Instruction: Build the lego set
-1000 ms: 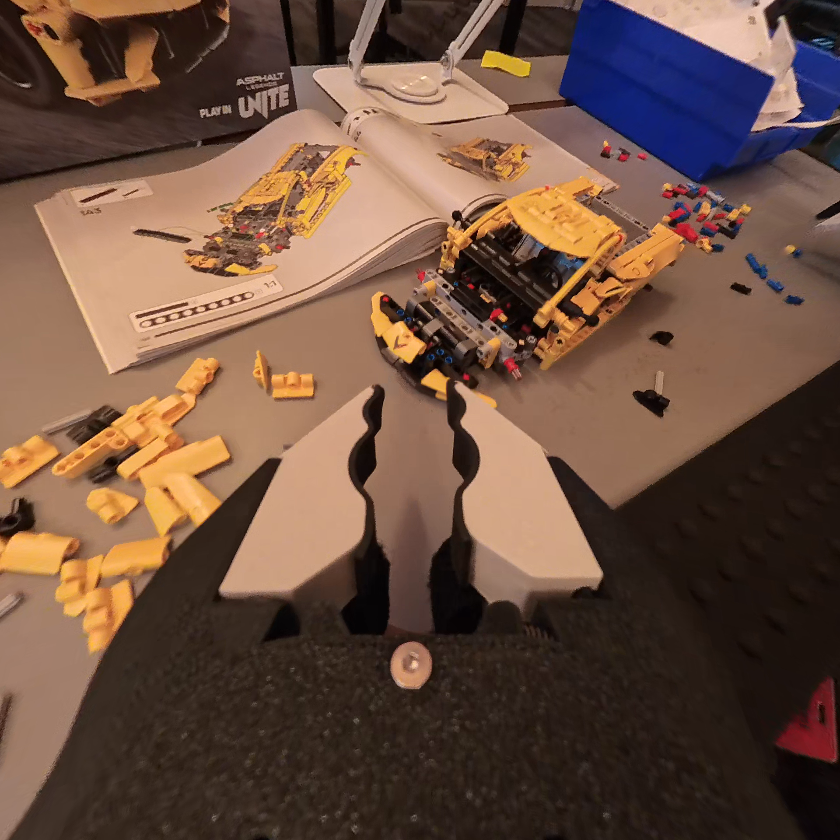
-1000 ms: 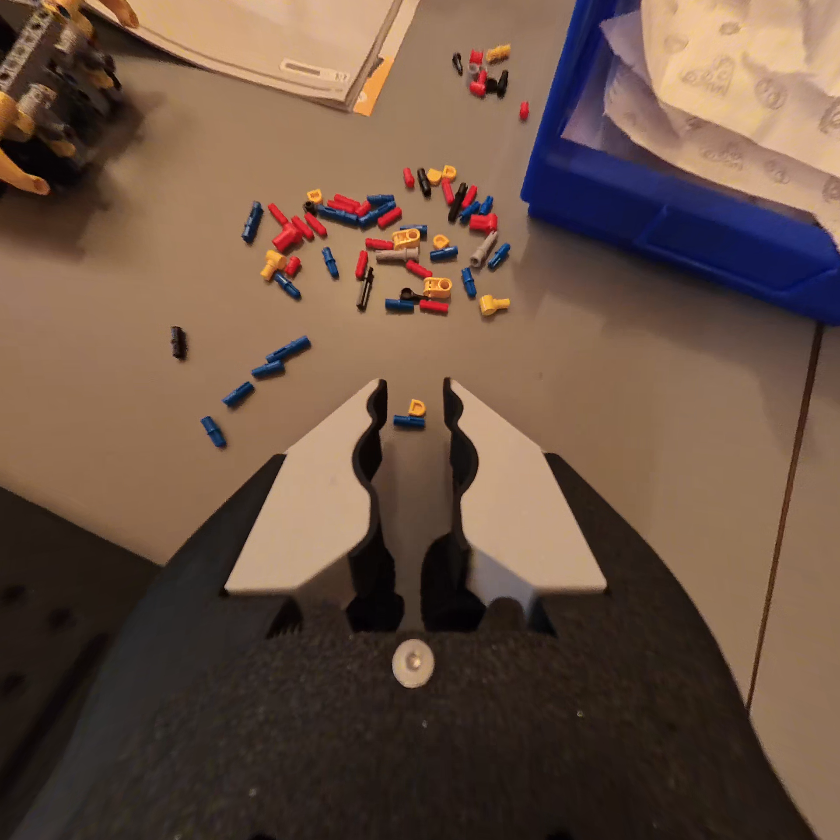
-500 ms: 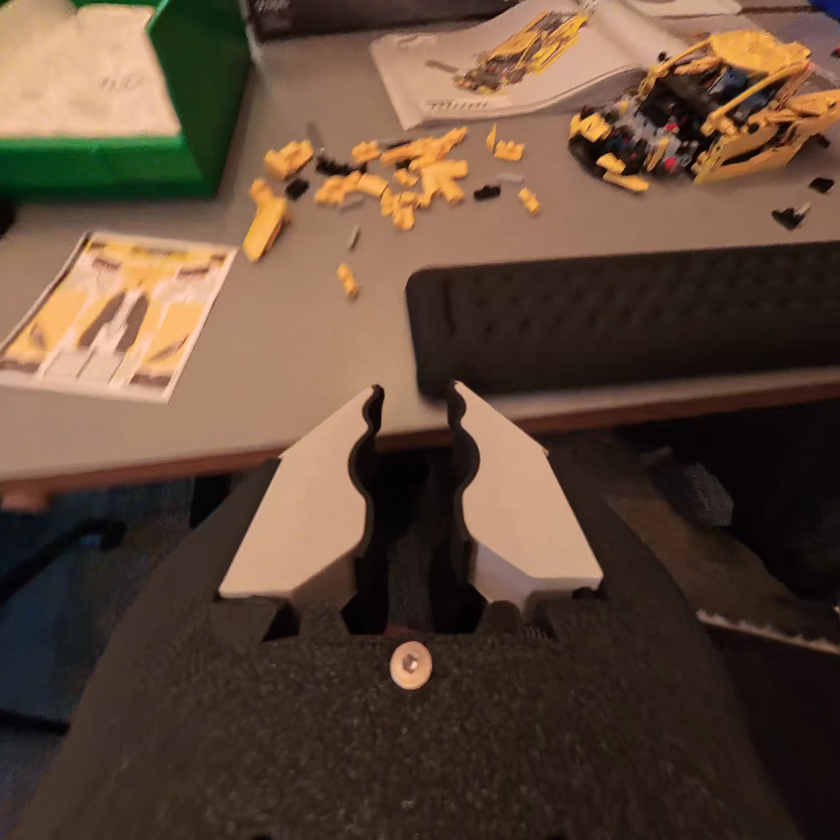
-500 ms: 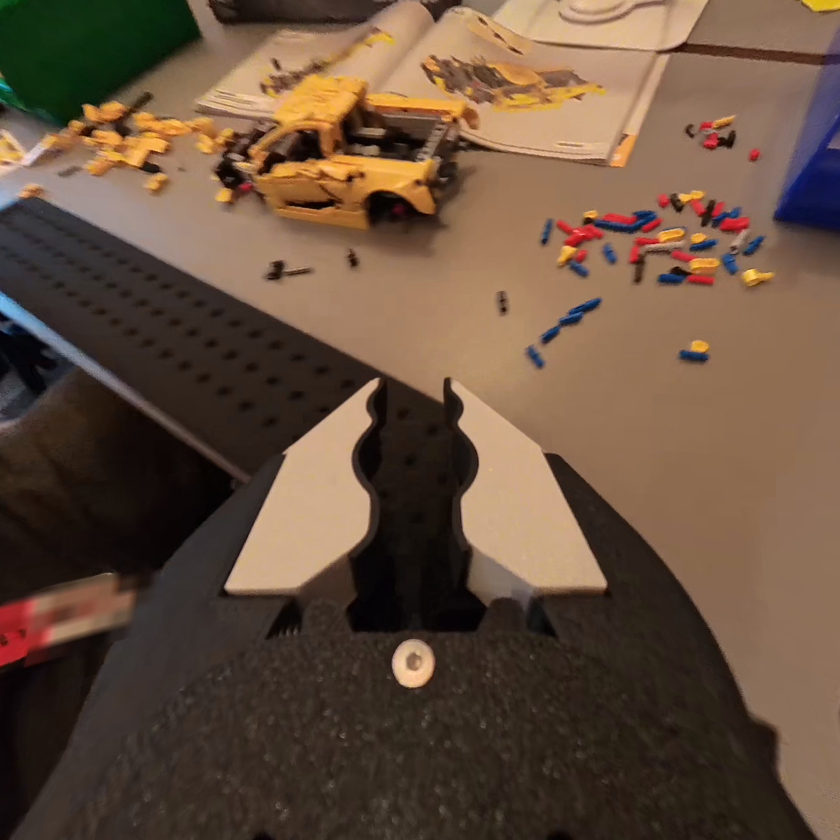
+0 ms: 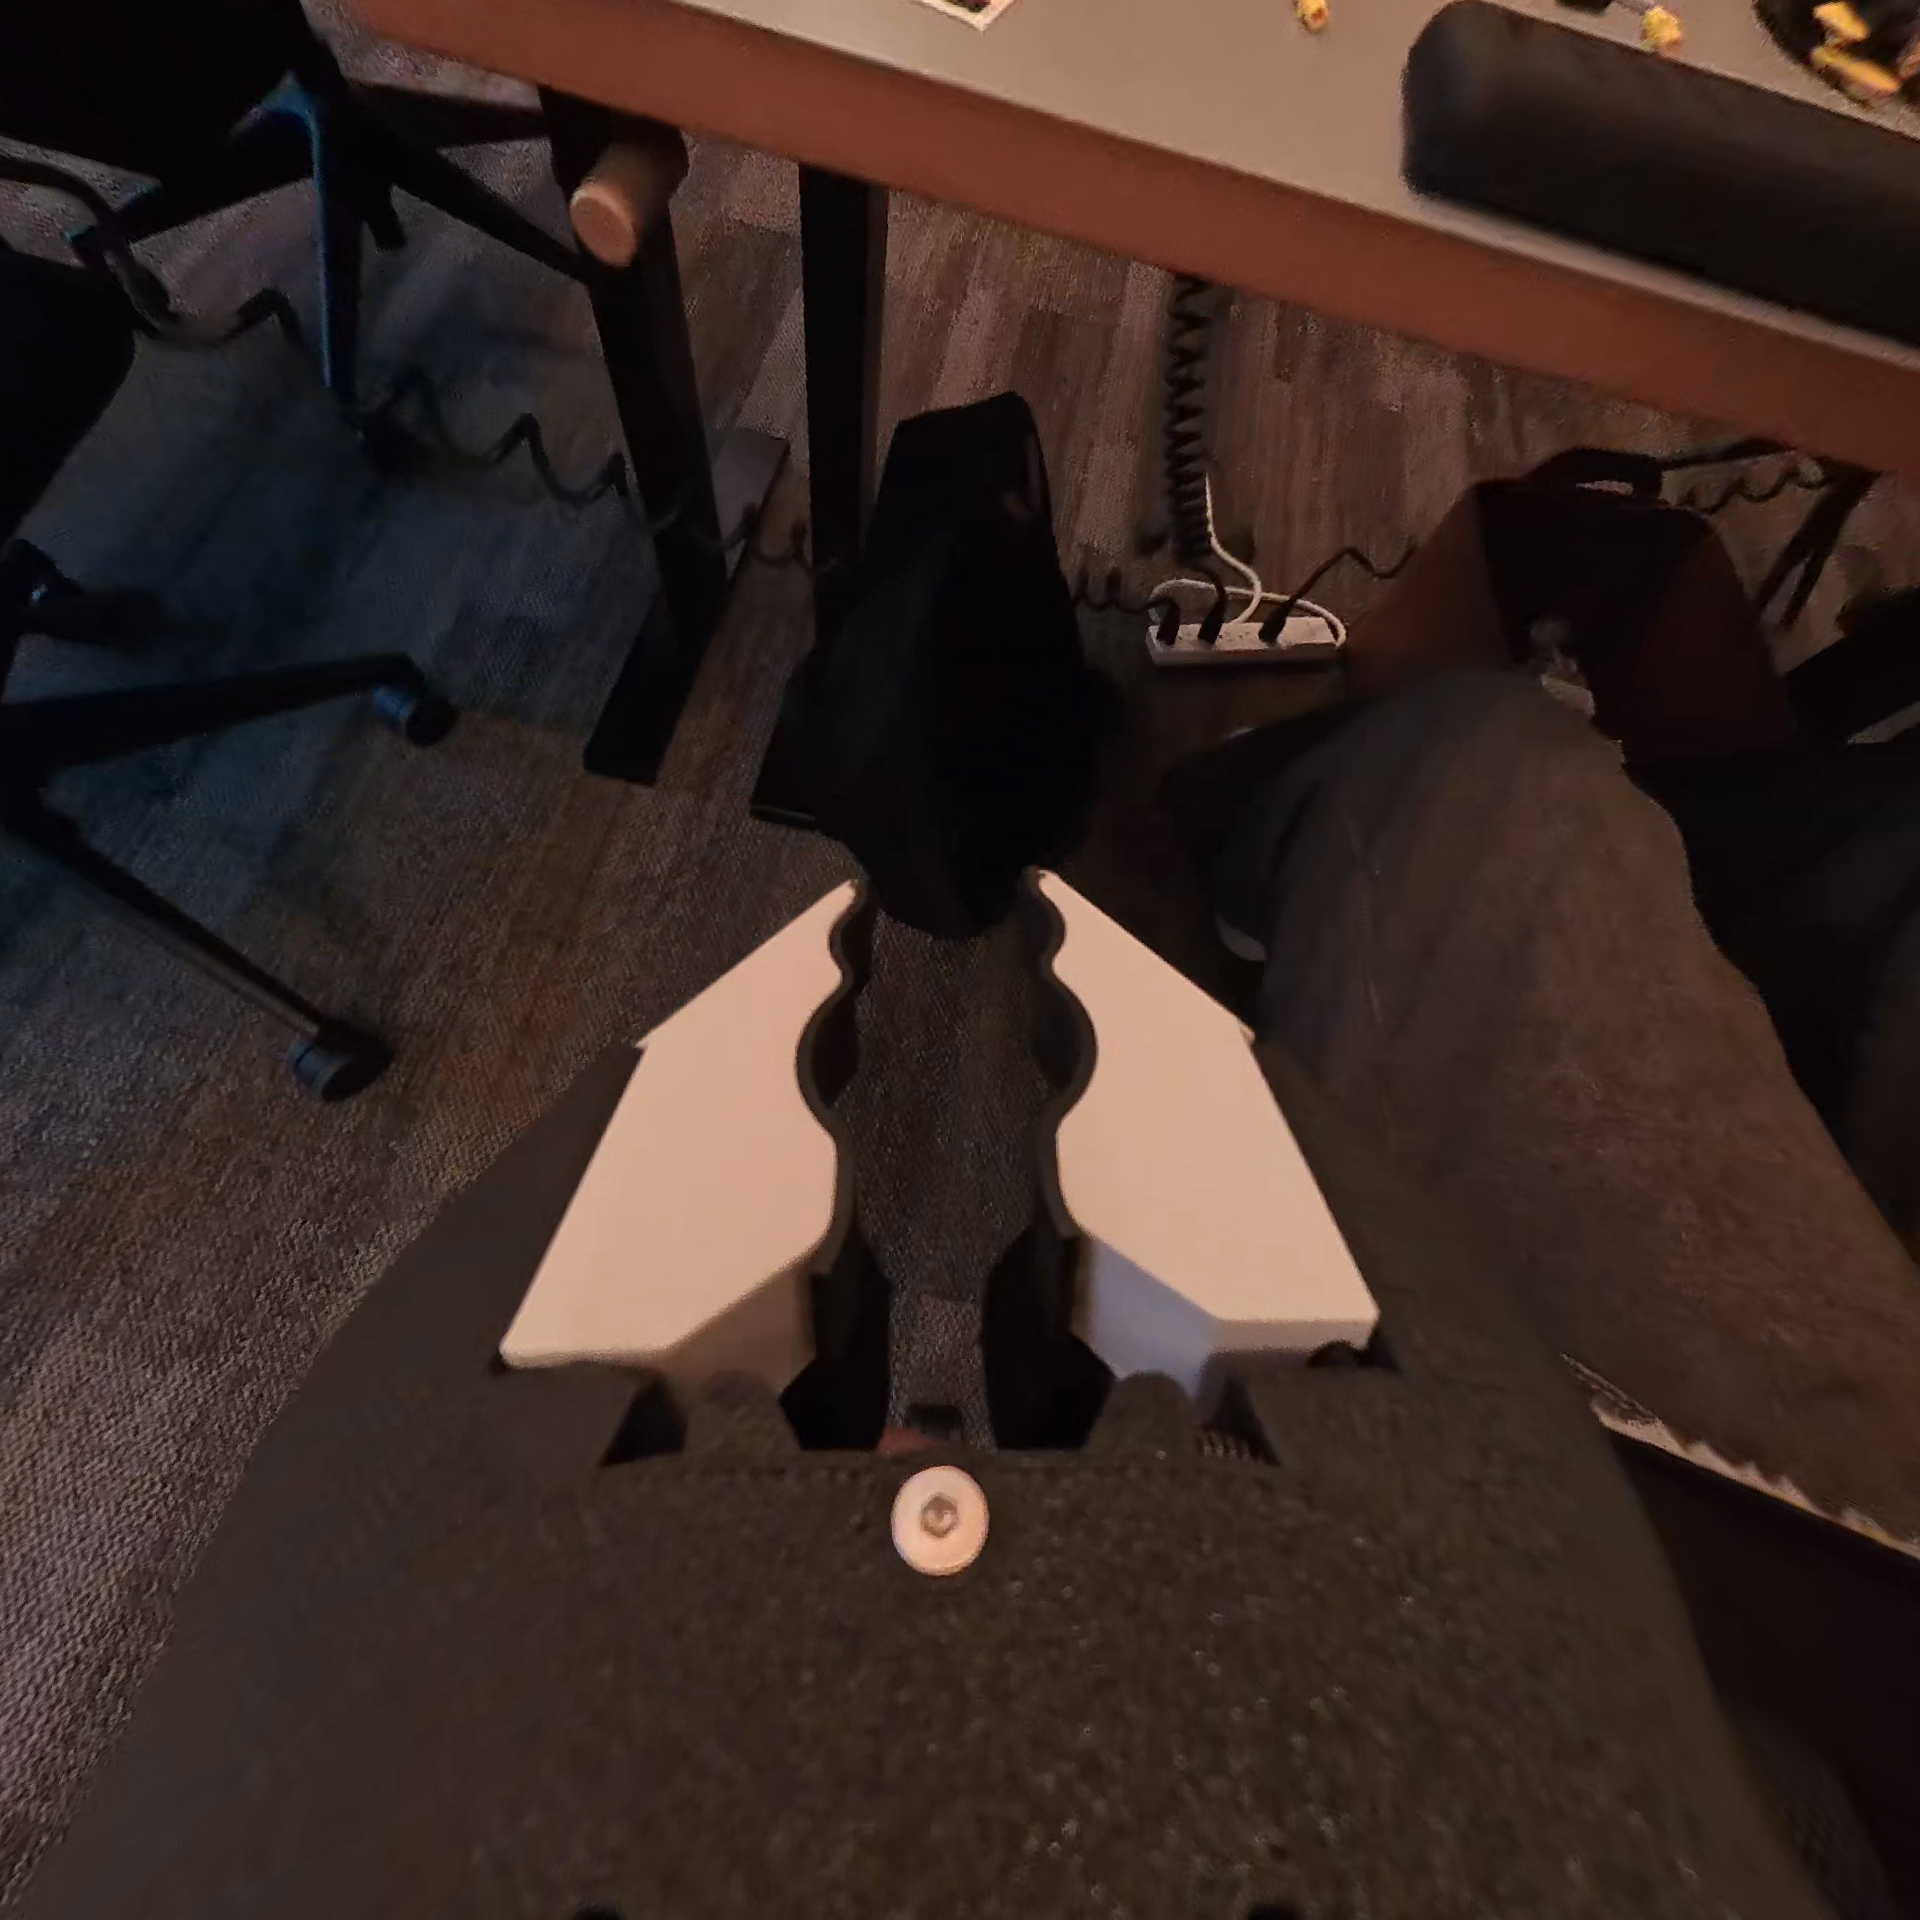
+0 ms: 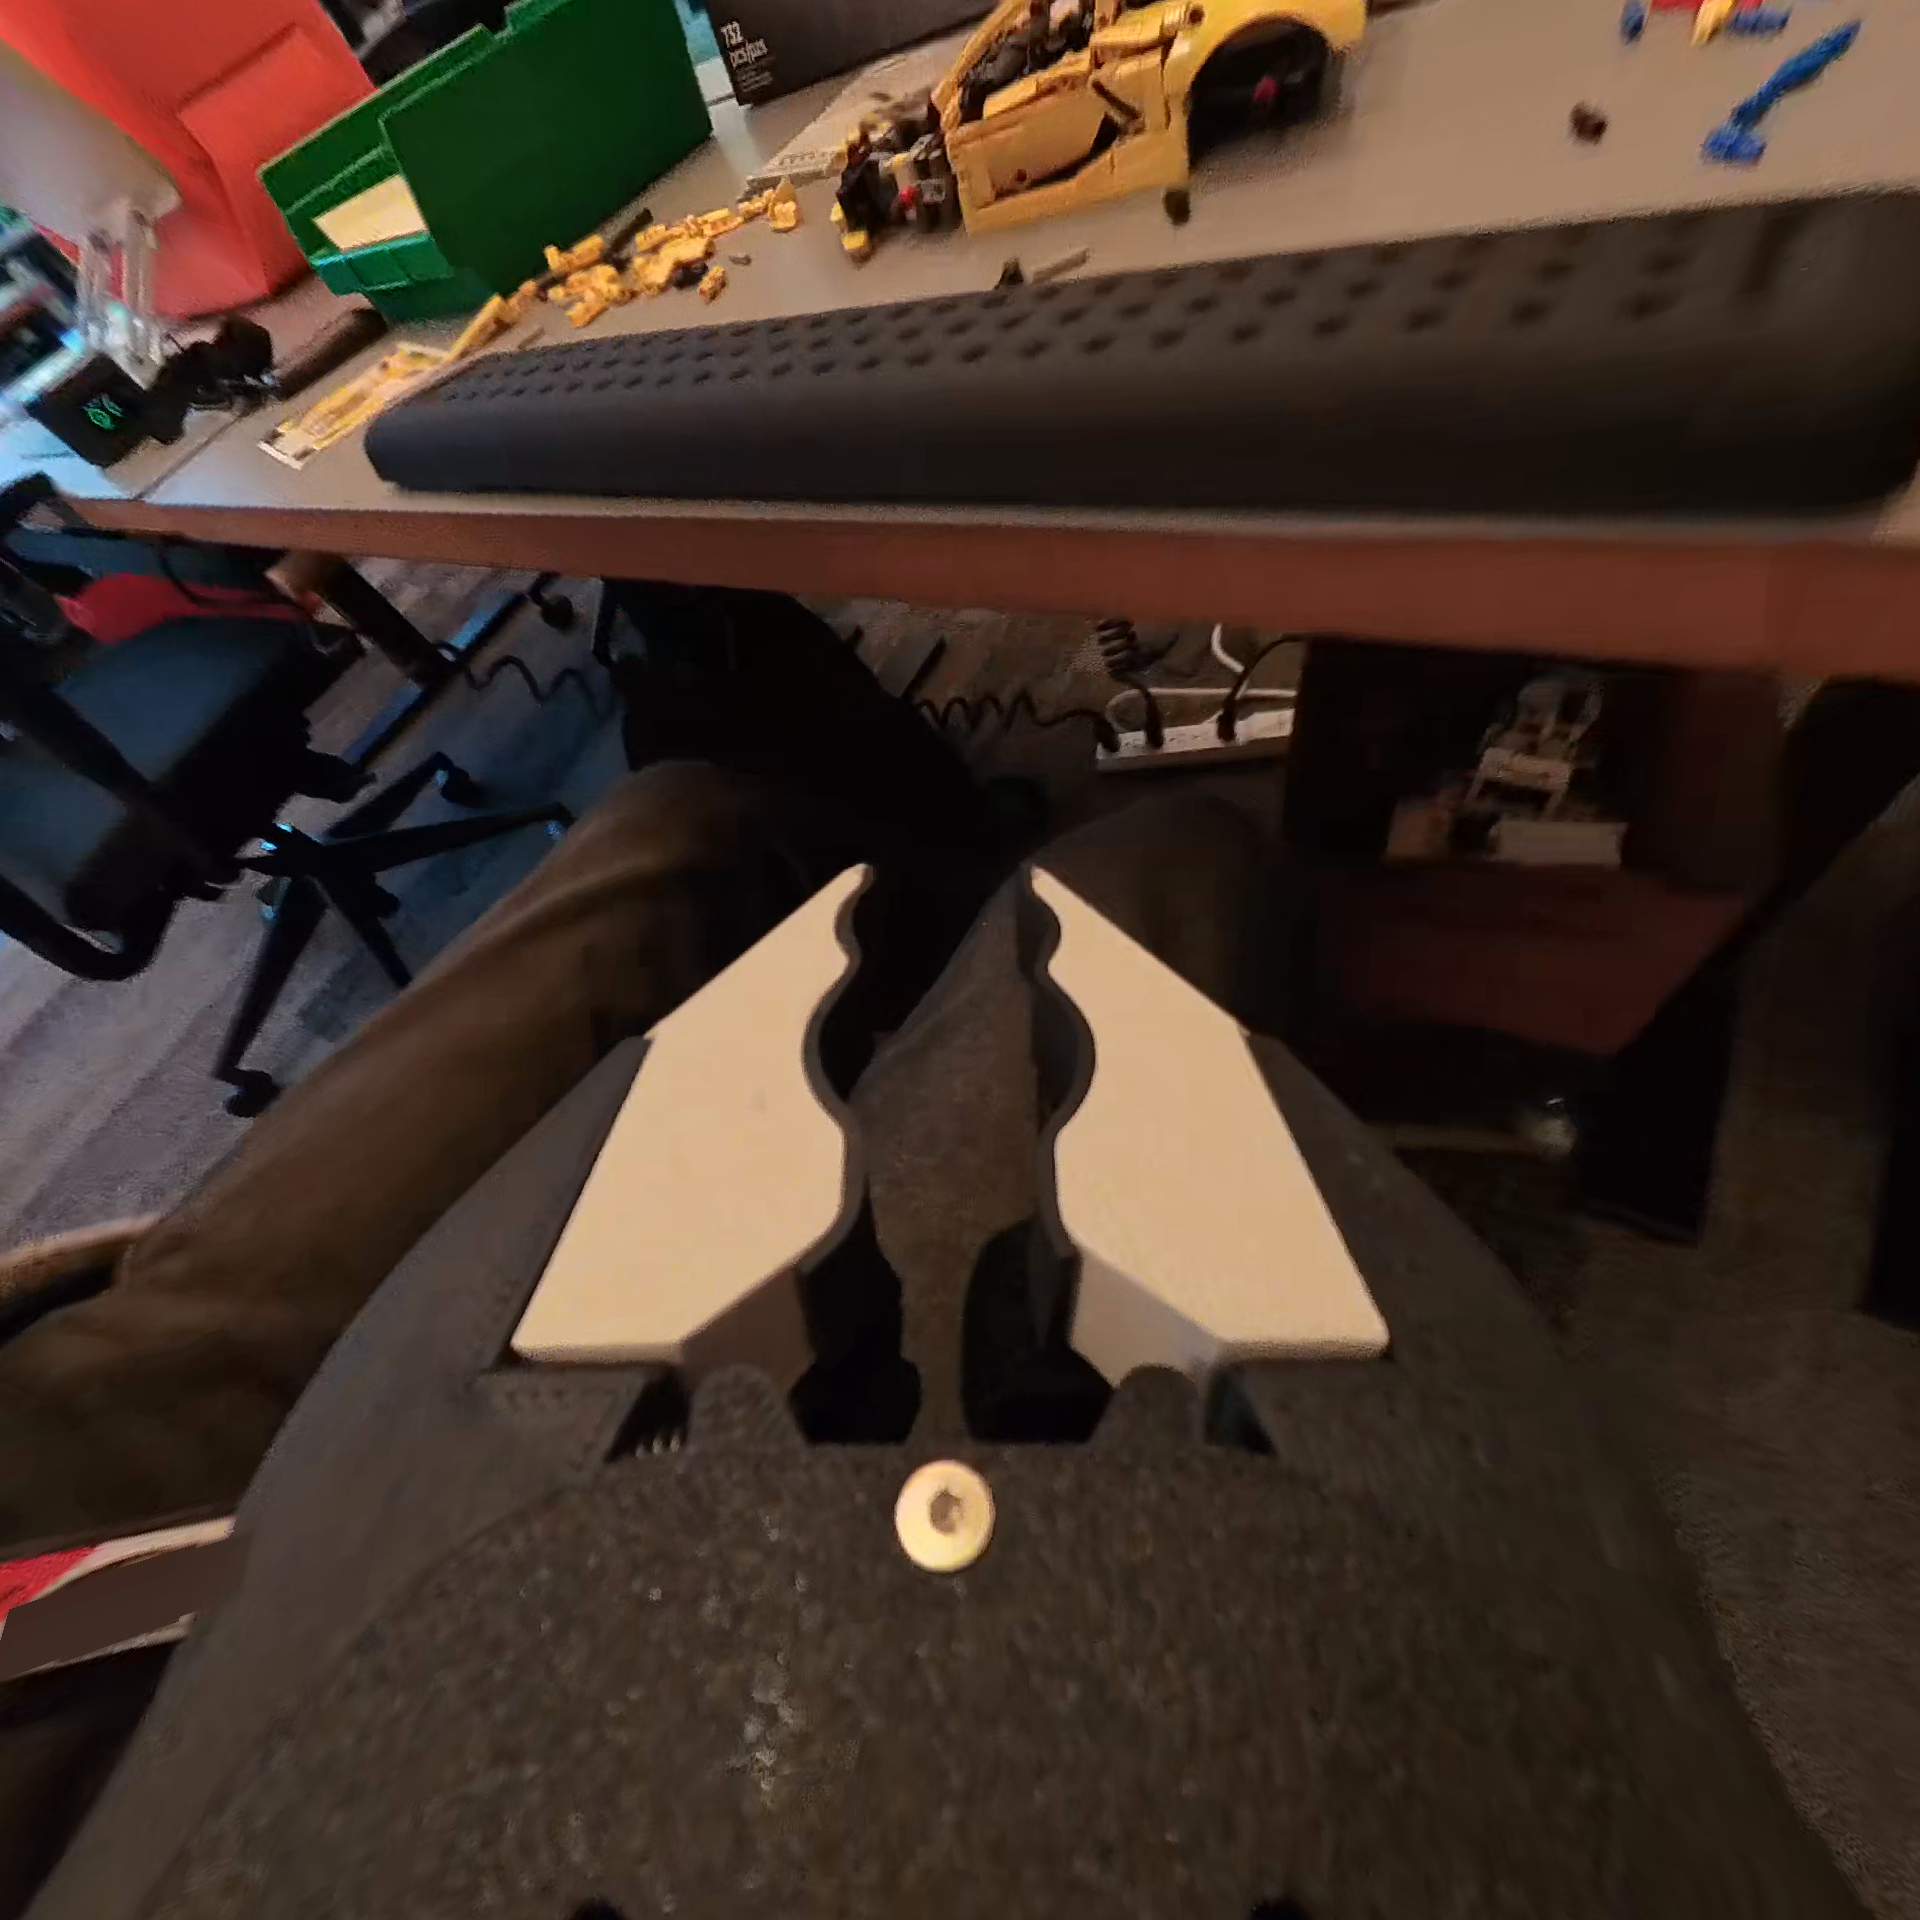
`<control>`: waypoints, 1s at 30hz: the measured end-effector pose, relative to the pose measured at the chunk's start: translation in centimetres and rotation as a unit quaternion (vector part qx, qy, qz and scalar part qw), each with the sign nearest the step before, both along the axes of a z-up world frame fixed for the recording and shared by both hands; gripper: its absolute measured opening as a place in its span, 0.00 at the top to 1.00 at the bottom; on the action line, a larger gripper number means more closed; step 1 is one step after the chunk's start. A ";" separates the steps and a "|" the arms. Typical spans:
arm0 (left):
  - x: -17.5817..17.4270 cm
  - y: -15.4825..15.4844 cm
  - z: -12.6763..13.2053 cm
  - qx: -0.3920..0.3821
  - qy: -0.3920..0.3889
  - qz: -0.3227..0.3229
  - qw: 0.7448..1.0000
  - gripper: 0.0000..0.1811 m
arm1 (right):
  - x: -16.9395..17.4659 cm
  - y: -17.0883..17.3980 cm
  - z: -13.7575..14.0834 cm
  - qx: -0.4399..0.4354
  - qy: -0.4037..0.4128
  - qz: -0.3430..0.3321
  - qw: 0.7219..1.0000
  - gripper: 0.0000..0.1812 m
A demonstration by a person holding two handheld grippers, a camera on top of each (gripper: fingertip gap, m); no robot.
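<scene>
The yellow lego car [image 6: 1091, 114] stands on the grey table [image 6: 1455, 114] in the right wrist view, far from both grippers. Loose yellow pieces [image 6: 644, 260] lie to its left and blue pieces [image 6: 1766, 104] to its right. My right gripper [image 6: 951, 883] is open and empty, below the table edge, over a person's legs [image 6: 395, 1091]. My left gripper [image 5: 951, 894] is open and empty, pointing at the floor under the table, near a black shoe [image 5: 956, 686]. Only a sliver of the table top shows in the left wrist view [image 5: 1143, 73].
A long black wrist rest [image 6: 1143, 384] lies along the table's front edge [image 6: 1039, 571]. A green bin [image 6: 499, 156] stands at the back left. Under the table are black table legs [image 5: 665, 436], a chair base [image 5: 208, 727], a power strip [image 5: 1242, 639] and cables. Spacing between my two grippers at the tips: around 60 centimeters.
Both grippers have dropped back from over the table to below its front edge. The left view now looks at the floor; the right view looks over the person's lap. Both stay open and empty.
</scene>
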State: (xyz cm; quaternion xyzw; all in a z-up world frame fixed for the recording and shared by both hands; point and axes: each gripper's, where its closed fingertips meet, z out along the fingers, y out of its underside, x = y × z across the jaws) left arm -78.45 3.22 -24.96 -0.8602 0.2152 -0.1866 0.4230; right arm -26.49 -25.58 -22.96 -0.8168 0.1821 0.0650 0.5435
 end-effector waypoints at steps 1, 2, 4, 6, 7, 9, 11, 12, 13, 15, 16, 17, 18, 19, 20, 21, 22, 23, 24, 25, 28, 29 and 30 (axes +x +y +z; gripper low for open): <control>-0.8 -1.1 0.0 0.003 0.003 0.000 1.000 0.84 | -0.8 -0.4 -0.3 0.006 0.014 0.000 1.000 0.86; -1.6 -2.0 0.0 0.007 0.010 0.002 1.000 0.84 | -1.6 -0.8 -0.5 0.008 0.024 0.004 1.000 0.85; -3.0 -3.5 0.0 0.013 0.021 0.005 1.000 0.84 | -3.0 -1.6 -0.8 0.004 0.023 0.009 1.000 0.85; -3.6 -4.6 0.2 0.013 0.023 -0.001 1.000 0.84 | -4.3 -2.4 -0.8 -0.001 0.008 0.018 1.000 0.85; -3.6 -5.2 0.3 0.011 0.019 -0.007 1.000 0.84 | -4.9 -2.8 -0.9 -0.004 0.001 0.023 1.000 0.85; -3.4 -6.3 0.1 0.008 0.024 -0.022 0.999 0.84 | -5.7 -3.8 -1.1 -0.007 -0.014 0.024 1.000 0.85; -3.6 -6.7 -0.4 0.008 0.048 -0.024 0.999 0.84 | -6.2 -4.8 -1.6 -0.003 -0.021 0.026 0.999 0.85; -3.6 -6.9 -0.6 0.005 0.059 -0.027 0.998 0.84 | -6.3 -5.3 -2.0 -0.004 -0.021 0.025 0.999 0.85; -3.5 -7.2 -0.9 0.002 0.068 -0.033 0.997 0.84 | -6.4 -5.8 -2.5 -0.006 -0.016 0.025 1.000 0.85; -3.0 -7.7 -1.3 0.000 0.083 -0.045 0.996 0.84 | -6.7 -6.6 -3.0 -0.003 -0.004 0.029 1.000 0.85; -2.8 -7.9 -1.4 0.001 0.091 -0.050 0.995 0.84 | -6.8 -6.8 -3.1 -0.004 -0.002 0.030 1.000 0.85; -2.5 -8.1 -1.4 0.004 0.099 -0.054 0.994 0.84 | -6.8 -7.0 -3.2 -0.006 -0.004 0.030 1.000 0.85; -2.4 -8.2 -1.4 0.008 0.106 -0.058 0.993 0.84 | -6.9 -7.2 -3.3 -0.008 -0.008 0.031 0.999 0.85; -2.1 -8.4 -1.4 0.013 0.112 -0.063 0.992 0.84 | -7.0 -7.3 -3.4 -0.011 -0.010 0.033 0.999 0.85; -1.8 -8.5 -1.4 0.016 0.115 -0.070 0.991 0.84 | -7.1 -7.4 -3.6 -0.014 -0.012 0.036 0.999 0.85; -1.4 -8.7 -1.4 0.018 0.116 -0.077 0.990 0.84 | -7.2 -7.5 -3.6 -0.017 -0.016 0.037 0.999 0.85; -1.1 -9.0 -1.4 0.020 0.116 -0.084 0.990 0.84 | -7.2 -7.6 -3.6 -0.018 -0.021 0.037 0.999 0.85; -0.9 -9.1 -1.5 0.020 0.118 -0.089 0.989 0.84 | -7.2 -7.6 -3.5 -0.017 -0.024 0.037 0.999 0.85; -0.9 -9.2 -1.6 0.019 0.122 -0.091 0.988 0.84 | -7.2 -7.6 -3.5 -0.016 -0.023 0.037 0.999 0.85; -1.0 -9.1 -1.8 0.017 0.125 -0.091 0.988 0.84 | -7.2 -7.6 -3.4 -0.016 -0.021 0.037 0.999 0.85; -1.1 -9.1 -2.1 0.004 0.117 -0.091 0.989 0.84 | -7.4 -7.5 -3.4 -0.015 -0.018 0.039 0.999 0.85; -1.1 -9.2 -2.2 0.001 0.113 -0.091 0.989 0.84 | -7.4 -7.5 -3.4 -0.017 -0.021 0.039 0.999 0.85; -1.1 -9.2 -2.2 -0.001 0.110 -0.091 0.990 0.84 | -7.4 -7.4 -3.5 -0.019 -0.024 0.039 0.999 0.85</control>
